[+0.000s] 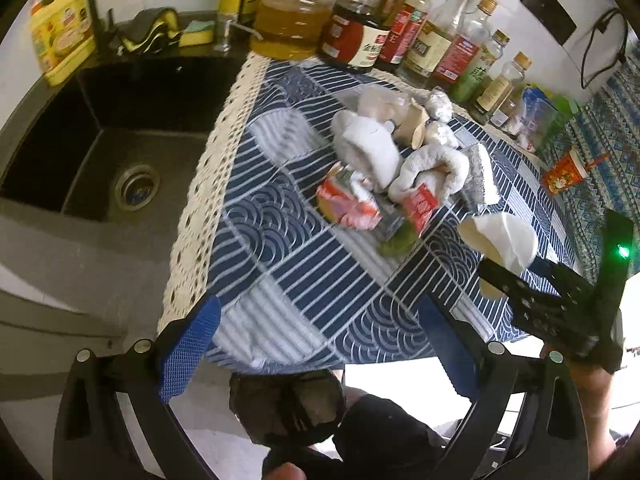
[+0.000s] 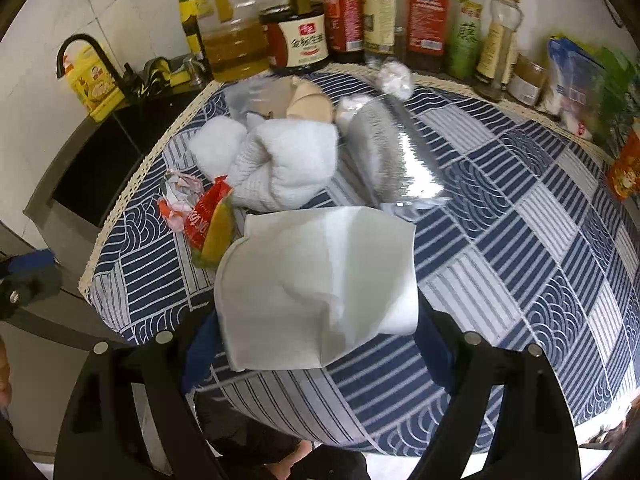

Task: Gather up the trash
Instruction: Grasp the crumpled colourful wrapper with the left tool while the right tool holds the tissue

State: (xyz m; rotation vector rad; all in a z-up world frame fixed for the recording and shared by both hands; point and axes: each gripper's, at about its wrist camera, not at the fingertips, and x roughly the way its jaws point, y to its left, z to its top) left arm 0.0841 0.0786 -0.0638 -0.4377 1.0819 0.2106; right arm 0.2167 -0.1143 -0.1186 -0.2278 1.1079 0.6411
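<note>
A blue patterned tablecloth (image 2: 520, 208) carries a heap of trash (image 1: 384, 168), with bottles (image 2: 384, 12) behind. Only the left view shows the sink (image 1: 104, 140). The right gripper (image 2: 320, 336) clamps a crushed white paper cup (image 2: 316, 288) above the cloth. The left gripper (image 1: 316, 344) gapes wide, empty.

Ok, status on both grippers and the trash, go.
Right gripper shut on white paper. Left gripper open, empty. Trash pile on the cloth. Nothing blocking.
</note>
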